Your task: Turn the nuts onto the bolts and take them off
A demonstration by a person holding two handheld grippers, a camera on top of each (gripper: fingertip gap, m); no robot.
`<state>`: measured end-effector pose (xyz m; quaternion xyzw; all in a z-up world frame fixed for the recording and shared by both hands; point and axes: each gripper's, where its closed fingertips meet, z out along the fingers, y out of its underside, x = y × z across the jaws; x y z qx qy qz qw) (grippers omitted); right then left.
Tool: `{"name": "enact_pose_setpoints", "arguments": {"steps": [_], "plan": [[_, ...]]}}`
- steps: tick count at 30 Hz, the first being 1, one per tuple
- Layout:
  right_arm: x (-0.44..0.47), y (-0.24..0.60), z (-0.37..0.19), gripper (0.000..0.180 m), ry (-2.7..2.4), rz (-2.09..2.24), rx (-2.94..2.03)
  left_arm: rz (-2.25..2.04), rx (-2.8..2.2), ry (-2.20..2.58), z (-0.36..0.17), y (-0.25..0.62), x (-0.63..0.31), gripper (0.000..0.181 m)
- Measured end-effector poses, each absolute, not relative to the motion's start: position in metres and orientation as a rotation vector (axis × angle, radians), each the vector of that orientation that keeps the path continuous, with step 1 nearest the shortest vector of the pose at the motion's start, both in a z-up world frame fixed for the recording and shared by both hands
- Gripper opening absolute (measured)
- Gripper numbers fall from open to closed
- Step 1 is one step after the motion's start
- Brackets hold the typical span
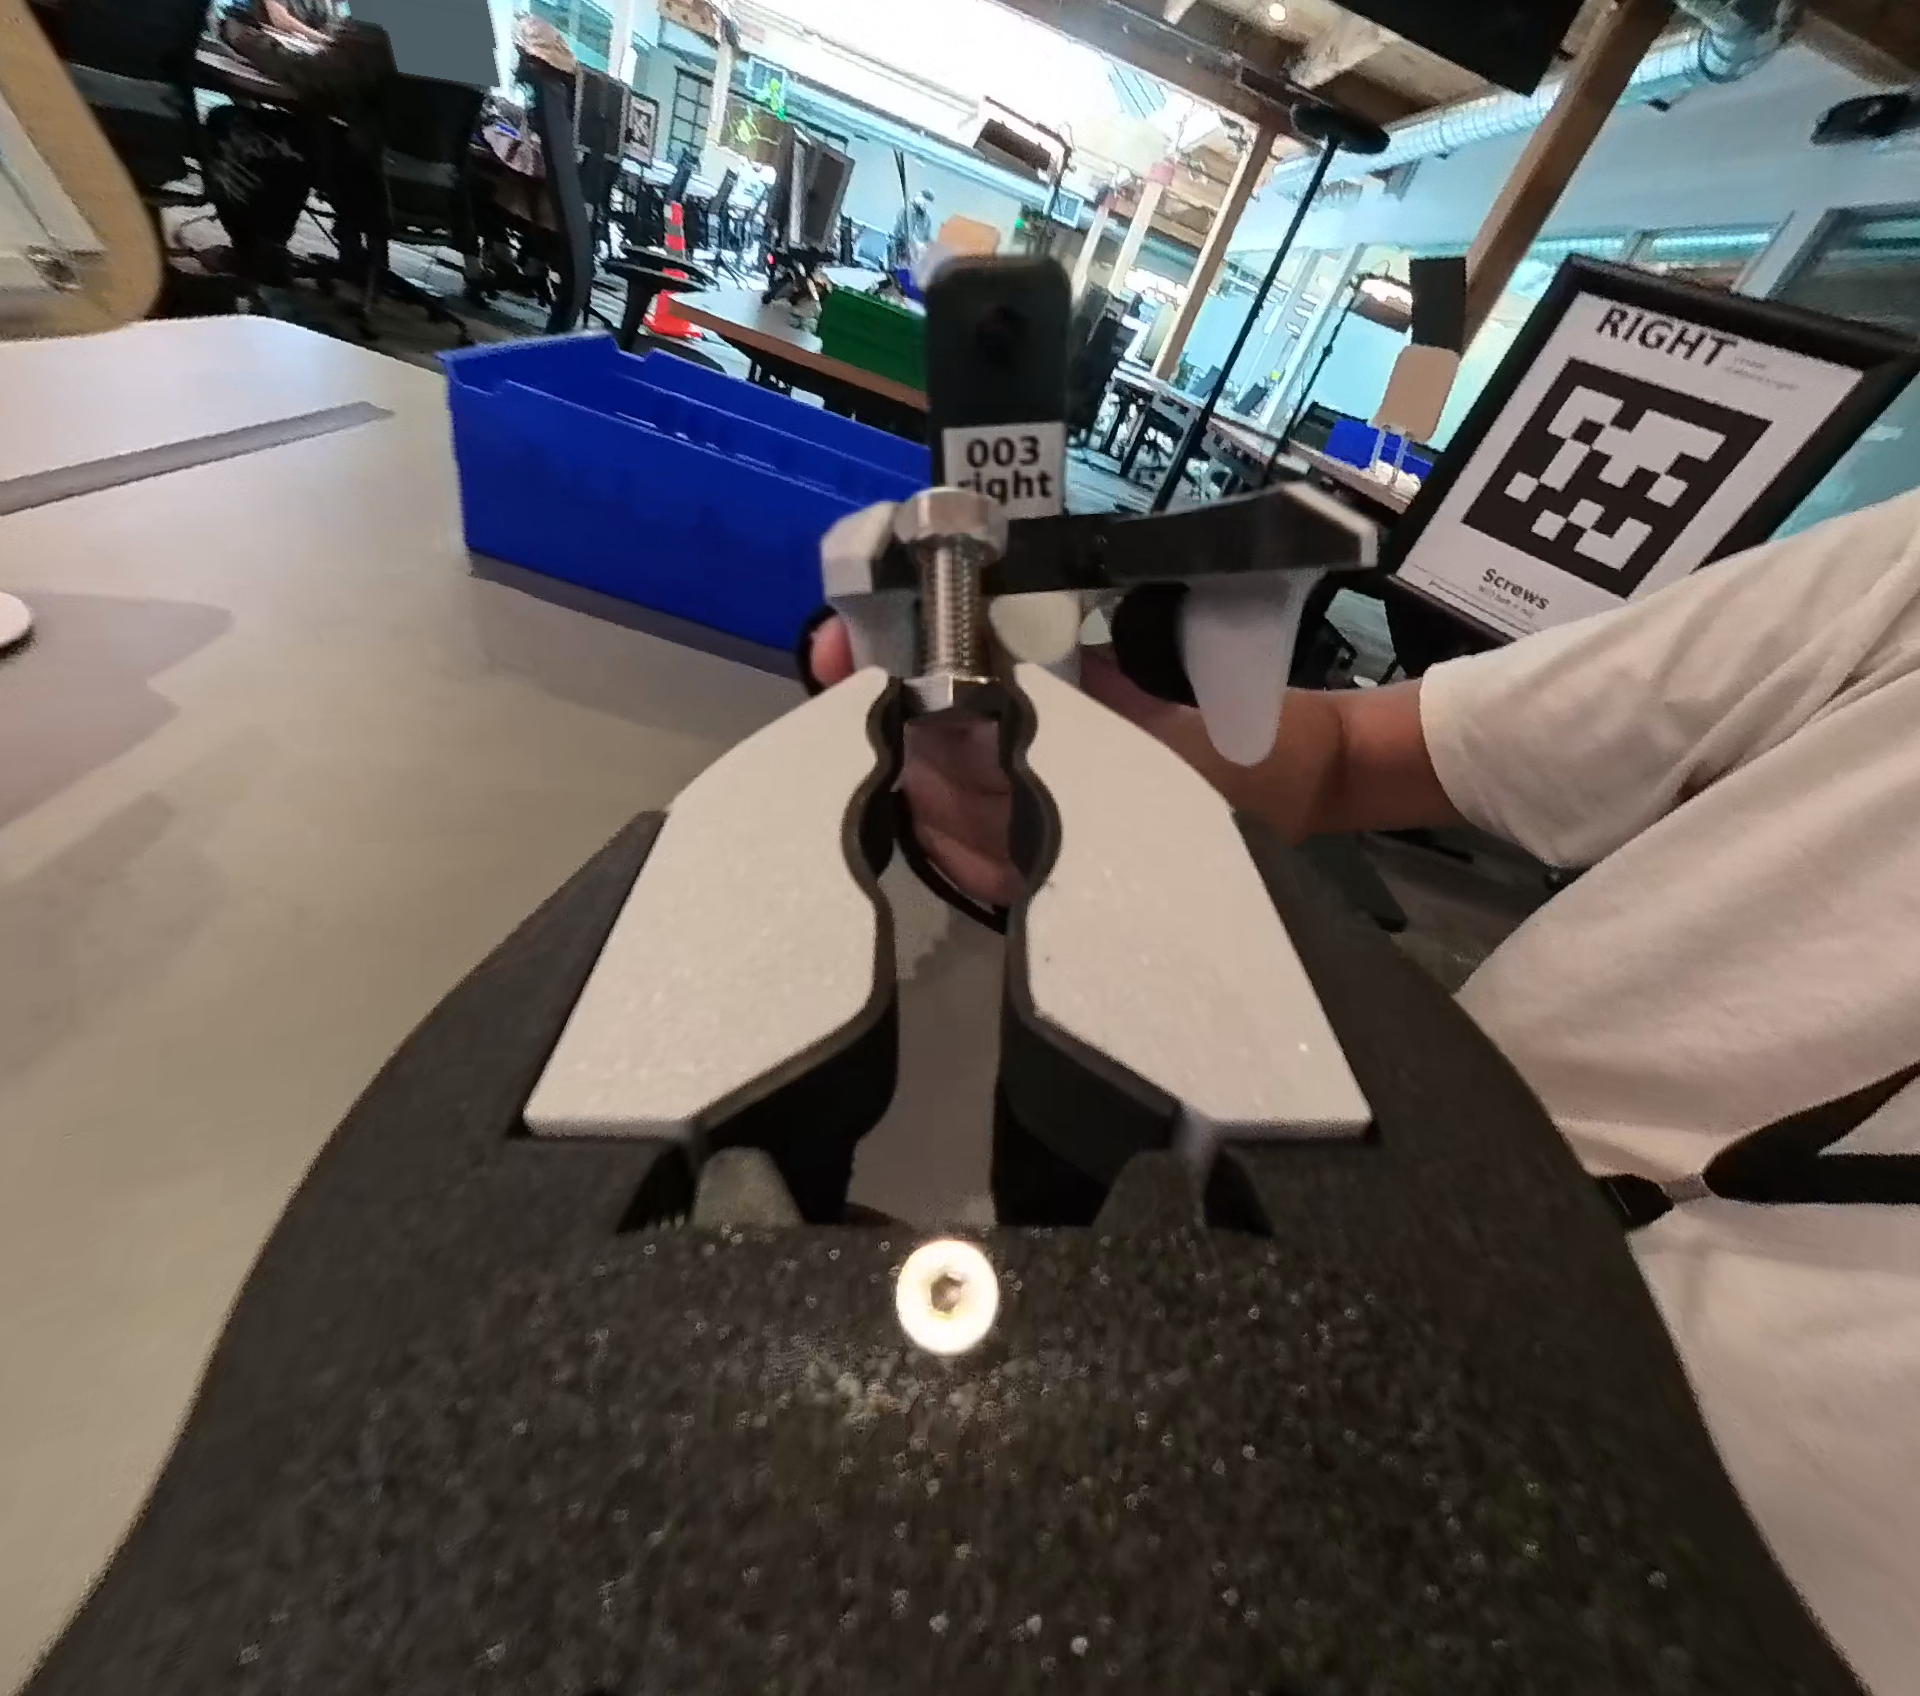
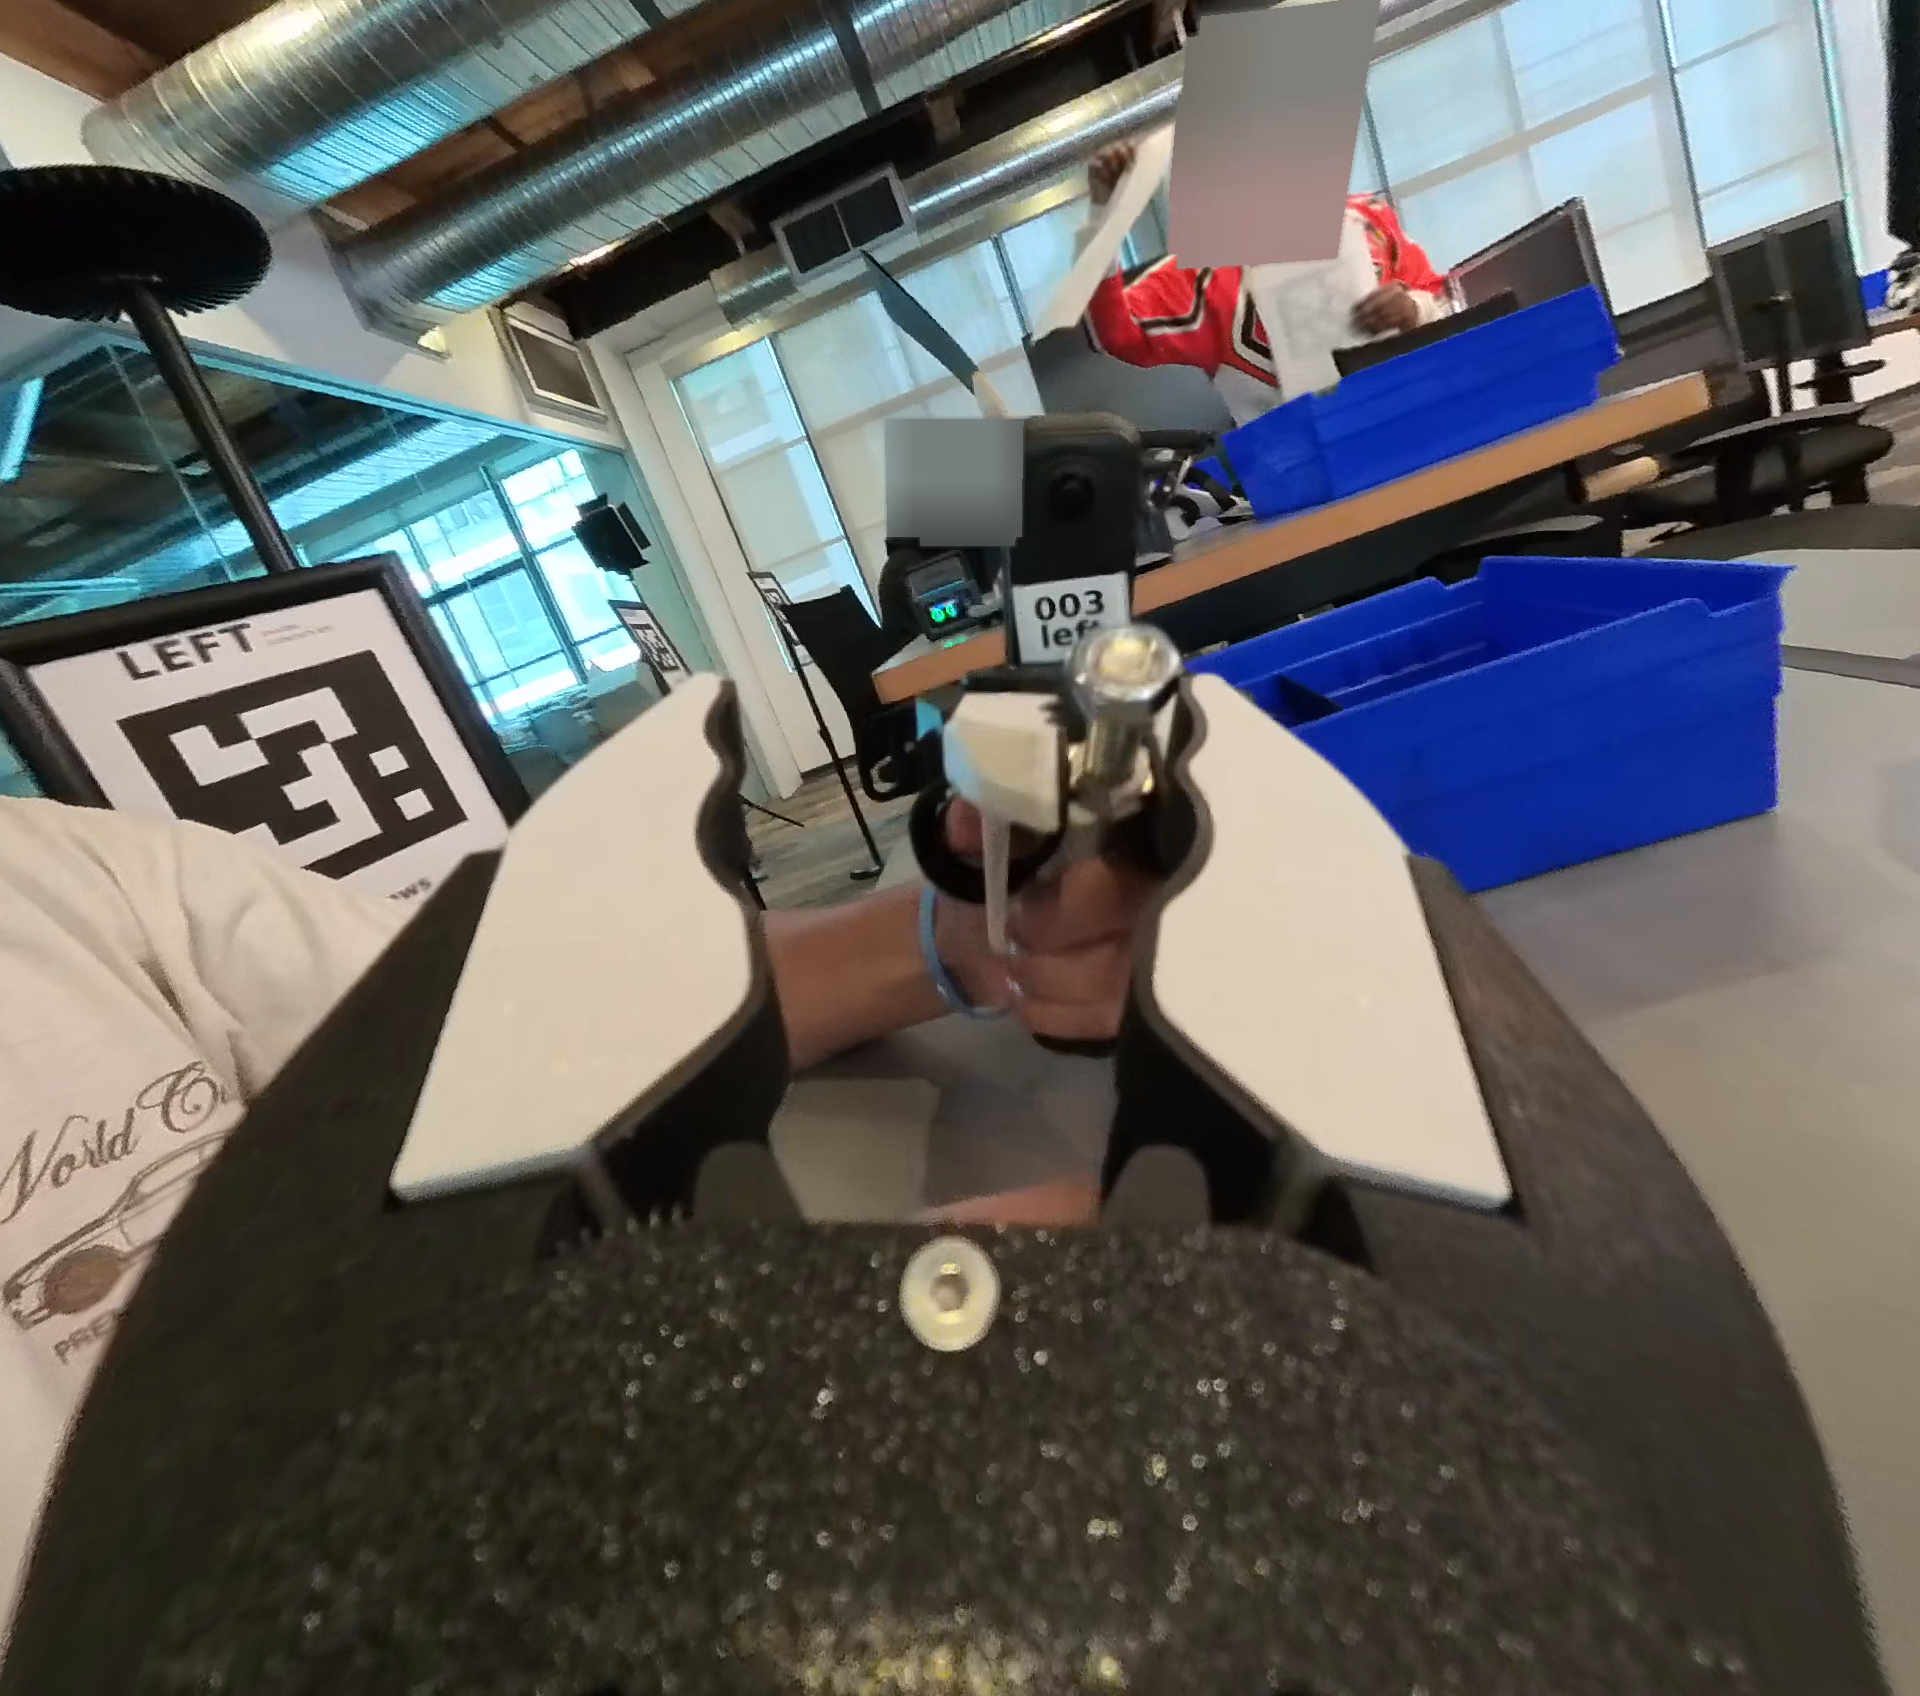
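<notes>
A steel bolt stands upright in the air, hex head on top, with a nut at the low end of its thread. My left gripper is shut on the nut with its fingertips. My right gripper faces it with its fingers spread wide, and one fingertip sits beside the bolt head. In the right wrist view my right gripper is open, and the bolt stands close to the inner side of its right finger. The left gripper holds the bolt's low end there.
A blue bin stands on the grey table behind the grippers; it also shows in the right wrist view. Framed marker signs stand at the table's right and left. The holder's sleeved arms reach in from the sides. Only a small space, under 4 cm, lies between the two pairs of fingers.
</notes>
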<state>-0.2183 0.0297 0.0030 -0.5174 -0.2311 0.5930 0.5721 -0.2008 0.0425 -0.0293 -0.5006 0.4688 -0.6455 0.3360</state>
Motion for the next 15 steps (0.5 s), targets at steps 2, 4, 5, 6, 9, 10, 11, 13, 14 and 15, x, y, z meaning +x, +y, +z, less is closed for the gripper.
{"name": "enact_pose_setpoints", "arguments": {"steps": [2, 4, 5, 6, 9, 10, 11, 13, 14, 15], "plan": [[-0.215, 0.028, 0.001, 0.073, -0.543, 1.397, -1.216, -1.683, -1.316, 1.160, -0.025, 0.054, -0.206, 0.017], [-0.213, 0.030, -0.001, 0.073, -0.535, 1.393, -1.228, -1.697, -1.314, 1.139, -0.022, 0.059, -0.211, 0.017], [-0.213, 0.032, -0.002, 0.073, -0.536, 1.387, -1.230, -1.695, -1.311, 1.144, -0.022, 0.058, -0.211, 0.017], [-0.213, 0.034, -0.001, 0.073, -0.532, 1.389, -1.231, -1.703, -1.306, 1.163, -0.023, 0.054, -0.209, 0.017], [-0.218, 0.036, 0.004, 0.074, -0.528, 1.414, -1.217, -1.719, -1.286, 1.257, -0.029, 0.035, -0.201, 0.017], [-0.221, 0.035, 0.005, 0.075, -0.540, 1.418, -1.213, -1.710, -1.286, 1.282, -0.031, 0.030, -0.198, 0.017], [-0.223, 0.032, 0.005, 0.074, -0.553, 1.424, -1.206, -1.700, -1.288, 1.292, -0.033, 0.029, -0.196, 0.017], [-0.223, 0.029, 0.004, 0.079, -0.547, 1.412, -1.203, -1.689, -1.305, 1.271, -0.034, 0.034, -0.195, 0.017], [-0.222, 0.029, 0.002, 0.081, -0.542, 1.399, -1.219, -1.688, -1.308, 1.254, -0.032, 0.038, -0.196, 0.017], [-0.221, 0.029, 0.001, 0.082, -0.541, 1.395, -1.228, -1.682, -1.311, 1.228, -0.030, 0.043, -0.199, 0.017]]}}
